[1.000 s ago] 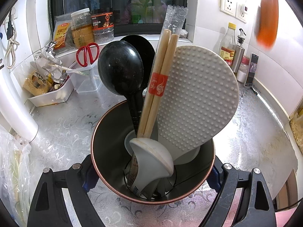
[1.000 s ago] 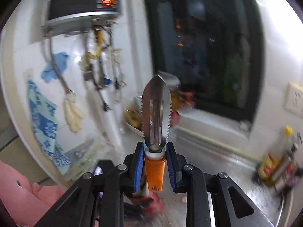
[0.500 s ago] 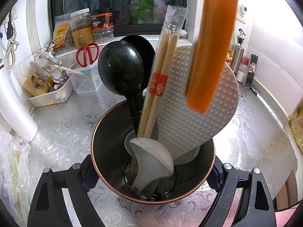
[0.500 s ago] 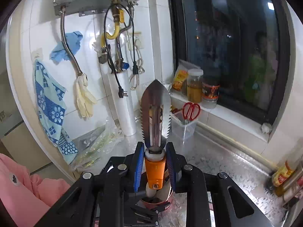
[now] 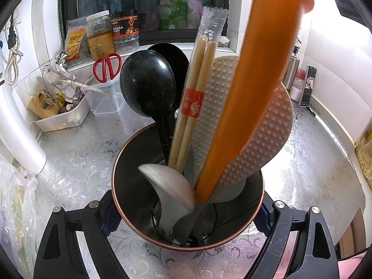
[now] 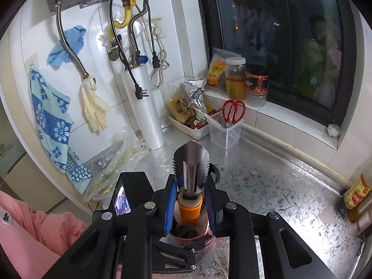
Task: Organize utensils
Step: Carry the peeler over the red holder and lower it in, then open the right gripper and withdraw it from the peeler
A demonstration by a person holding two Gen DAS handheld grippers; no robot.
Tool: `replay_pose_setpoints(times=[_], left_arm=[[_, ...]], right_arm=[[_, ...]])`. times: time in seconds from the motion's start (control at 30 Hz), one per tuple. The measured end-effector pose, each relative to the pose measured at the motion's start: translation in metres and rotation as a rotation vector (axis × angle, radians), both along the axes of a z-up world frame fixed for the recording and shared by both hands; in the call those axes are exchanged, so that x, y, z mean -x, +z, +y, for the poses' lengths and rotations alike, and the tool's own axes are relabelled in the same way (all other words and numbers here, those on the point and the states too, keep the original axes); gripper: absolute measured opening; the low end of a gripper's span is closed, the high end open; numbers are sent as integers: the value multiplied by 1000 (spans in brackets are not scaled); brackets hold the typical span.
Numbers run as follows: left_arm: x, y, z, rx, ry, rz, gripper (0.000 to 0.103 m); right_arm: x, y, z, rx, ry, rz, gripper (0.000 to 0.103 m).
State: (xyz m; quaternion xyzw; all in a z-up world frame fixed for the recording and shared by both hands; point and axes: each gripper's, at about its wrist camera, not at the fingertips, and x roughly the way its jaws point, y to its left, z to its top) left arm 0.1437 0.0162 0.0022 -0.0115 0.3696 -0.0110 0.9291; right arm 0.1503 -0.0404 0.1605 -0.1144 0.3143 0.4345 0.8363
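A dark metal utensil cup (image 5: 132,174) with a copper rim stands on the patterned counter, and my left gripper (image 5: 186,211) is shut on its sides. It holds black ladles (image 5: 148,83), wrapped wooden chopsticks (image 5: 195,93), a dimpled white rice paddle (image 5: 262,139) and a white spoon (image 5: 169,186). My right gripper (image 6: 189,200) is shut on a tool with a serrated steel blade (image 6: 190,162) pointing up. Its orange handle (image 5: 255,88) slants down into the cup, its tip beside the spoon. In the right wrist view the cup (image 6: 186,234) lies directly under the fingers.
A clear tub with red scissors (image 5: 107,67) and a white tray of packets (image 5: 58,114) sit at the back left, jars (image 5: 100,34) on the sill. A white roll (image 5: 18,127) and plastic bag stand left, bottles (image 5: 290,69) right. A pink sleeve (image 6: 34,232) is near.
The orange handle came down from the upper right and now reaches into the cup. My right gripper sank over the cup. The left gripper and cup stayed still.
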Motion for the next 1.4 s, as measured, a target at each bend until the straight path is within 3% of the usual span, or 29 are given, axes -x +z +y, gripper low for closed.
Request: replay_pose_setpoints(times=[0.23, 0.4, 0.43, 0.47, 0.5, 0.8, 0.87, 1.17, 1.4], left_arm=[[1, 0, 0, 0, -1, 0, 90], [1, 0, 0, -1, -1, 0, 90], [1, 0, 0, -1, -1, 0, 90], [1, 0, 0, -1, -1, 0, 90], [1, 0, 0, -1, -1, 0, 90], [-2, 0, 0, -3, -3, 3, 90], [-2, 0, 0, -6, -4, 4, 90], [-4, -1, 1, -5, -8, 5, 90], [-3, -1, 0, -6, -7, 5, 90]], right_arm=[[-4, -15, 8, 50, 7, 32, 26], [-1, -11, 11, 76, 18, 6, 28], [0, -10, 11, 78, 22, 0, 37], [1, -10, 12, 79, 23, -2, 53], [1, -10, 11, 79, 21, -6, 59], [0, -9, 5, 70, 3, -5, 63], [-2, -10, 1, 65, -14, 0, 74], [-19, -21, -32, 26, -125, 50, 99], [-27, -30, -62, -29, -226, 64, 103]])
